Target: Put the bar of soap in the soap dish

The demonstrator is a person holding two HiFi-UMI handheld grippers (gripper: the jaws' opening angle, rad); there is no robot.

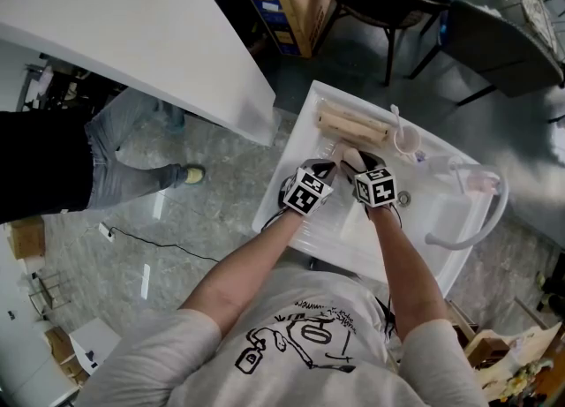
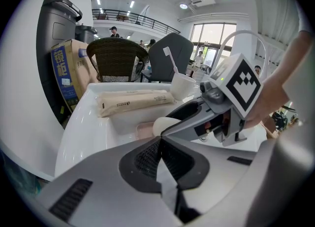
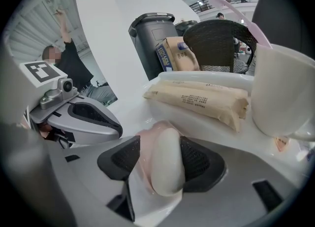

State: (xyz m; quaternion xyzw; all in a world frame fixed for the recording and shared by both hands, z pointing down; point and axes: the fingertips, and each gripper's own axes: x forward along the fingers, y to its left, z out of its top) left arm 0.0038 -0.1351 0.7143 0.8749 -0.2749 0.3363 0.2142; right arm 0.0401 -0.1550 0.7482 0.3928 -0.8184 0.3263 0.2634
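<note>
- The left gripper (image 2: pixel 158 145) hangs just left of the soap dish (image 2: pixel 143 130) with its fingers pressed together on nothing. It seems parked there to stay out of the way, since setting the bar down needs only one tool.
- The soap dish is pale pink and lies on the white sink (image 1: pixel 296 145). A long beige packet (image 3: pixel 202 98) lies just behind the dish on a raised ledge, so the way in from the front is free.
- The bar of soap (image 3: pixel 167 164), a white oval, stands on its narrow edge inside the dish, seemingly resting on it.
- The right gripper (image 3: pixel 160 159) reaches down over the dish with its fingers spread on either side of the bar. One finger is plainly clear of it, with pink dish showing in the gap. The other lies close against it, and I cannot tell whether it touches. This looks like a release, so the bar may tip flat.
- A white cup (image 3: pixel 283 90) stands near the dish, behind and to its right.
</note>
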